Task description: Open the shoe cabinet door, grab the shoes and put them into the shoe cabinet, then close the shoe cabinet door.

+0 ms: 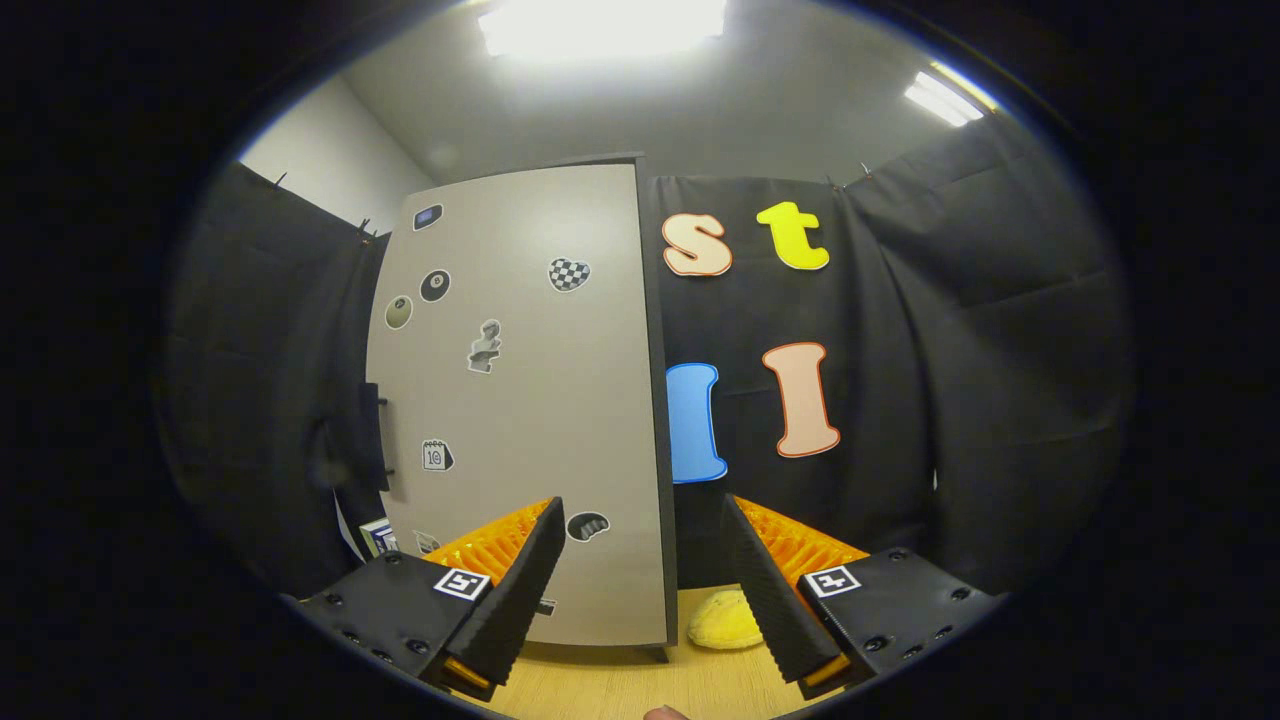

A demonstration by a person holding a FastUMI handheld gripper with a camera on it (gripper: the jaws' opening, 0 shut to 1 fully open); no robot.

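Ahead of the left finger, cabinet with door shut. Gripper spread wide, holding nothing. Beyond the right finger, yellow shoe on the floor. Fits door-opening; shoe still outside.

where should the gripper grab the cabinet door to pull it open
Probably at the dark handle on the door's left edge, since the face is flat and offers no other grip. Come from the left front, one finger either side of the handle. The gripper is open, holding nothing, aimed nearer the door's right edge, with the yellow shoe beyond.
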